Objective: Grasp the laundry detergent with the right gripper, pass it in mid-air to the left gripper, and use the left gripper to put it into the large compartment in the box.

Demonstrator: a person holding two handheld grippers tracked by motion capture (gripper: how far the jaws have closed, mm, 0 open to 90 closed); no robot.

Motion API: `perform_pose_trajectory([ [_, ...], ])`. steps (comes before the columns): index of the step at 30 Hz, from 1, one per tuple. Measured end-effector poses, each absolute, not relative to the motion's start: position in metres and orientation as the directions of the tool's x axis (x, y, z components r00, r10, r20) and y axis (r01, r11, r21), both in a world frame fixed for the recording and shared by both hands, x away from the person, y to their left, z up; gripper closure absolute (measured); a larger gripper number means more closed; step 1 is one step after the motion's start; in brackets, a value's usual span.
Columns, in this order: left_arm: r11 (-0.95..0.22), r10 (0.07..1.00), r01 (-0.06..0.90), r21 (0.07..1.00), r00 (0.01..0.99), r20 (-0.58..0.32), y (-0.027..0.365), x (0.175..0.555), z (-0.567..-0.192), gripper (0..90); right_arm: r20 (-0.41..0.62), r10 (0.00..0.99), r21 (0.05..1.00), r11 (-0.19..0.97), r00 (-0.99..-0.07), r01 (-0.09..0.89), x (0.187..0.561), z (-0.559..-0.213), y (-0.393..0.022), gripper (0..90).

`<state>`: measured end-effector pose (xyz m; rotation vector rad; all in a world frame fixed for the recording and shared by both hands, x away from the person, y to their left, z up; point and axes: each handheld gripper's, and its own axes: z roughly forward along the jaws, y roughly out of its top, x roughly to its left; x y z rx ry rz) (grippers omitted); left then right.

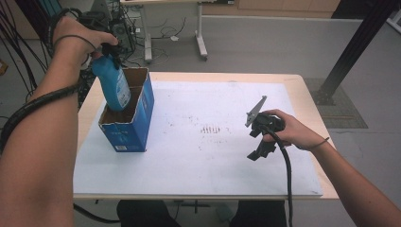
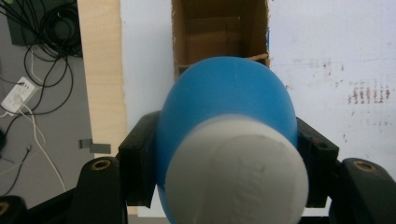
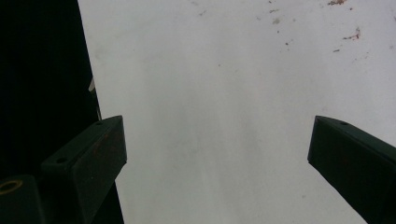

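Left gripper view has the blue bottle [image 2: 224, 93] clamped between the left gripper [image 2: 224, 158]'s two black pads, white cap [image 2: 236, 172] nearest the camera, base aimed into the open cardboard box [image 2: 187, 42]. From the high view the bottle [image 1: 112, 82] hangs tilted under that gripper [image 1: 109, 49], its lower end inside the blue box [image 1: 142, 118] on the white sheet [image 1: 198, 156]. The right gripper [image 1: 261, 146] rests well apart, jaws spread and empty.

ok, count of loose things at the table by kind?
Blue bottle, held by the left gripper over the box: 1
Blue cardboard box, open top: 1
Total: 2
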<state>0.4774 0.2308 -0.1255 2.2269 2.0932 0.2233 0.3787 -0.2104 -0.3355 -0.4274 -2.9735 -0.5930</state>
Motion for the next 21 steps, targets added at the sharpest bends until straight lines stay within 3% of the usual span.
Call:
perform_pose_trajectory([
  [21,-0.061,0.998,0.994,0.096,0.059,0.025,0.229,0.478,-0.176,37.3,0.135,0.257,0.364,0.885,-0.957,0.289,0.378,-0.339,-0.211,4.2],
])
